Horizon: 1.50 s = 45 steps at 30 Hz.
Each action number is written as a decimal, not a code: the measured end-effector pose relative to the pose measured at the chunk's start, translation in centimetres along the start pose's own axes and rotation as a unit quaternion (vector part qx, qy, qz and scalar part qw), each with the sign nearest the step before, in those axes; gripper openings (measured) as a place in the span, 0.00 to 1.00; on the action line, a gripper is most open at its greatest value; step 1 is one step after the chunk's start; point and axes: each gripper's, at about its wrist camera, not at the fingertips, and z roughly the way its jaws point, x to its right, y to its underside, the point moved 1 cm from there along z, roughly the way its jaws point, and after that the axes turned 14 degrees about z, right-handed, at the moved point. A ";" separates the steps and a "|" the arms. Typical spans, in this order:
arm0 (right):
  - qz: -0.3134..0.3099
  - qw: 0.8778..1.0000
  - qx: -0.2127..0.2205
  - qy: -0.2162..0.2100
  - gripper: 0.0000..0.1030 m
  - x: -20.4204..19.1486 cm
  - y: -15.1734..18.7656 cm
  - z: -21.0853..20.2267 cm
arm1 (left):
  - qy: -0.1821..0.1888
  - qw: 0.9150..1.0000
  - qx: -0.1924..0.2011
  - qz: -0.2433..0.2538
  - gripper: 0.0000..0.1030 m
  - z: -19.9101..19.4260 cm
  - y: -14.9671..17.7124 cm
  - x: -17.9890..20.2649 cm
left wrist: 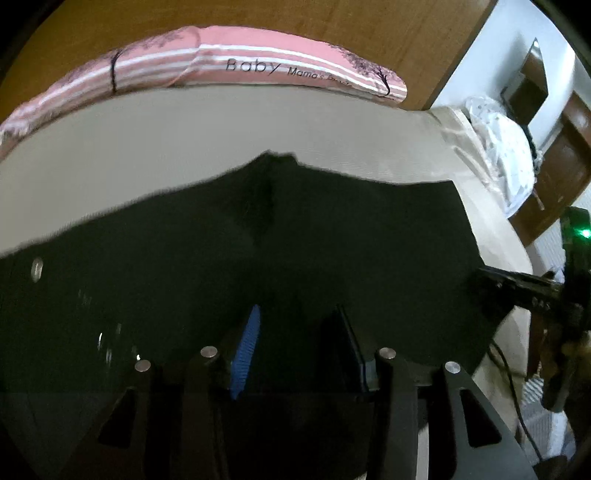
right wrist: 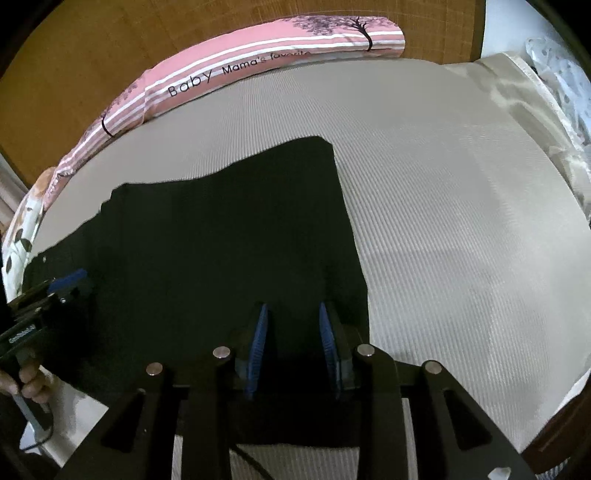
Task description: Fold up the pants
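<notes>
Dark pants [left wrist: 258, 243] lie spread on a beige mattress [left wrist: 184, 140]. In the left wrist view my left gripper [left wrist: 295, 332] is over the pants with its blue-padded jaws apart, open, low on the cloth. In the right wrist view the pants [right wrist: 221, 229] fill the left half, their straight edge running down the middle. My right gripper [right wrist: 293, 332] is open over the near right corner of the pants. The left gripper shows at the left edge of the right wrist view [right wrist: 55, 288], the right gripper at the right edge of the left wrist view [left wrist: 517, 291].
A pink striped pillow [left wrist: 258, 66] printed "Baby" lies along the wooden headboard [left wrist: 332, 26]; it also shows in the right wrist view [right wrist: 240, 62]. White bedding [left wrist: 502, 155] is heaped at the far right. Bare mattress [right wrist: 461, 240] stretches right of the pants.
</notes>
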 end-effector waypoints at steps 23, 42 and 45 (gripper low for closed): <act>-0.036 0.999 -0.010 0.014 0.60 -5.2 3.8 -1.8 | -0.006 0.956 0.125 -0.266 0.49 -17.2 12.7 -10.4; -0.044 0.997 -0.030 -0.055 0.76 -10.1 4.1 -2.2 | 0.070 0.903 0.118 -0.406 0.50 -13.1 17.5 -13.7; -0.042 0.997 -0.035 -0.056 0.76 -10.3 4.2 -1.9 | 0.071 0.898 0.124 -0.416 0.50 -12.8 18.0 -14.1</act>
